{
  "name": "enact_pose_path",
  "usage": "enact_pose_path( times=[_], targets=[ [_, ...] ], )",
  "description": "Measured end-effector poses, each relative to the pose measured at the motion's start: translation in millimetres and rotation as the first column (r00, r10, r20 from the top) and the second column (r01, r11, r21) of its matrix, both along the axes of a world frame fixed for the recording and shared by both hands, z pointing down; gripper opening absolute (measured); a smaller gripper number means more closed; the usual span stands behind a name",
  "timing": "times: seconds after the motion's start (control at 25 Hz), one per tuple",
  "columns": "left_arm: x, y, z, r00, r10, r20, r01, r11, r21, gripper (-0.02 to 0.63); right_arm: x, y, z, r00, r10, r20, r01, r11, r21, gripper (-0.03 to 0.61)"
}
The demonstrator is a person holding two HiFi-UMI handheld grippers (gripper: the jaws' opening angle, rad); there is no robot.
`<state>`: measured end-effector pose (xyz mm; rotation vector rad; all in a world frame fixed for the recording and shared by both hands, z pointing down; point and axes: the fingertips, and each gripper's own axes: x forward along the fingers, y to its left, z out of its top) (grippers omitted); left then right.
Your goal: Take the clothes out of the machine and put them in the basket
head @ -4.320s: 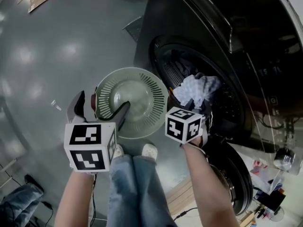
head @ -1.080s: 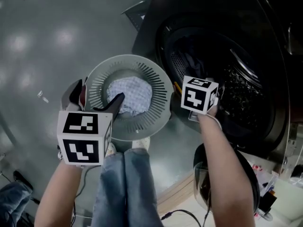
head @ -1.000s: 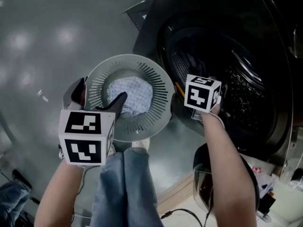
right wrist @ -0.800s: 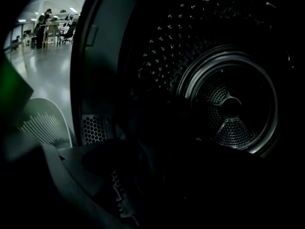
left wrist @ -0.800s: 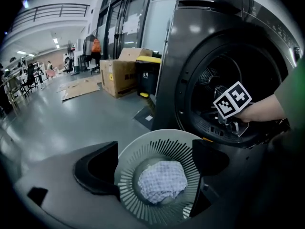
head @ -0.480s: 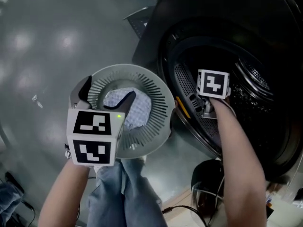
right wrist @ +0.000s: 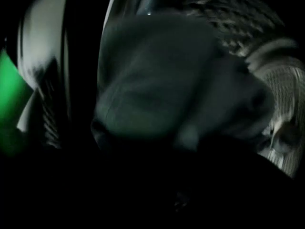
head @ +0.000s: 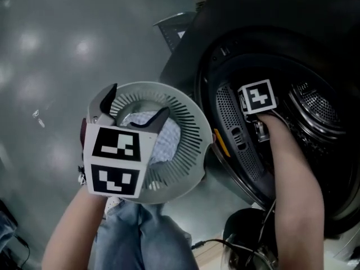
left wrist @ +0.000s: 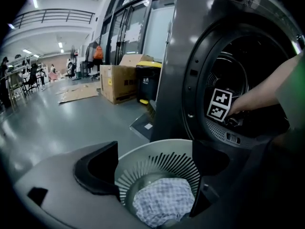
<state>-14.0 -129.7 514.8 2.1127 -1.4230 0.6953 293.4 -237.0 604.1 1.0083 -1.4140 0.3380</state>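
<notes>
Clothes sit in two places. A dark garment (right wrist: pixel 157 80) lies bunched in the drum (head: pixel 315 103) of the machine (head: pixel 225 44), close in front of the right gripper (head: pixel 259 117), which reaches in through the machine's opening. A pale checked cloth (head: pixel 169 142) lies crumpled at the bottom of the basket (head: pixel 194 151), a round grey tub with slatted walls standing on the floor (head: pixel 56 49) just beside the machine's front. Nothing else shows in the basket.

The right gripper's jaws have just been opening. They are lost in the dark at the bottom of its view, and nothing shows pinched between them. The left gripper (head: pixel 136 103) hovers above the basket with its jaws wide apart and empty. The checked cloth shows through the gap, below them and untouched.

The garment looks soft and limp, probably light, and will likely drape and trail once lifted. A raised fold on top of the heap seems the best place to pinch, taking enough layers that it does not slip free. A trailing end could catch on the opening's rim on the way out to the basket.
</notes>
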Motion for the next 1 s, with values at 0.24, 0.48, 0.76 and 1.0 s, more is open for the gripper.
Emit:
enact_pose_path(
  times=[0.24, 0.48, 0.76, 1.0],
  targets=[
    [16, -10, 12, 0.999, 0.051, 0.007, -0.051, 0.999, 0.016, 0.489, 1, -6, 32, 0.994, -0.068, 0.081, 0.072, 0.996, -0.045, 0.454],
    [31, -11, 15, 0.998, 0.065, -0.012, -0.065, 0.998, 0.018, 0.489, -15, -8, 33, 0.991, -0.074, 0.109, 0.078, 0.997, -0.028, 0.190],
    [18, 14, -14, 0.997, 0.076, -0.002, -0.076, 0.997, -0.018, 0.482, 29, 14, -37, 0.982, 0.038, -0.187, -0.014, 0.991, 0.130, 0.149],
    [-1, 33, -60, 0.998, 0.065, 0.010, -0.065, 0.997, -0.030, 0.474, 12, 35, -86, 0.989, 0.052, -0.136, -0.019, 0.973, 0.231, 0.146]
  ],
)
